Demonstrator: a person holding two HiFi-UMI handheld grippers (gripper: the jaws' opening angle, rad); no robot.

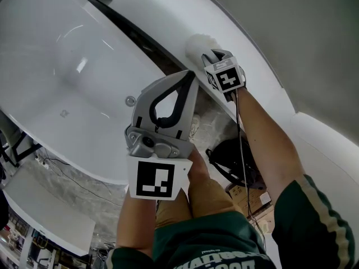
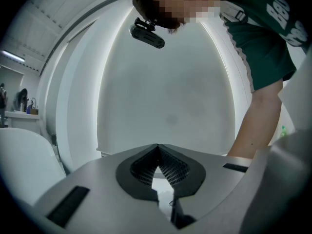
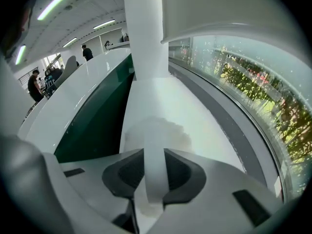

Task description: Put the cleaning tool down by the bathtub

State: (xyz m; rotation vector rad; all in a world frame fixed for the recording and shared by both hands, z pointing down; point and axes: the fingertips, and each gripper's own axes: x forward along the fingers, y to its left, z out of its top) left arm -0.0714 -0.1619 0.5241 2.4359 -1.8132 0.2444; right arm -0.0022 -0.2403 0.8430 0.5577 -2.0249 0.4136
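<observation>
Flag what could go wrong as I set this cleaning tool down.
The right gripper holds the cleaning tool only by its thin handle, so the fluffy head may twist on release. The white ledge under it looks glossy and curved; the tool could slide off. The cable along the forearm might snag.

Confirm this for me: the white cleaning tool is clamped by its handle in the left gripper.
Not the left: the white cleaning tool is clamped by its handle in the right gripper, as the right gripper view shows.

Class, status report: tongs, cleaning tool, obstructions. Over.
Left tongs shut, empty. Right tongs shut on cleaning tool, beside bathtub, not released. No obstruction seen.
</observation>
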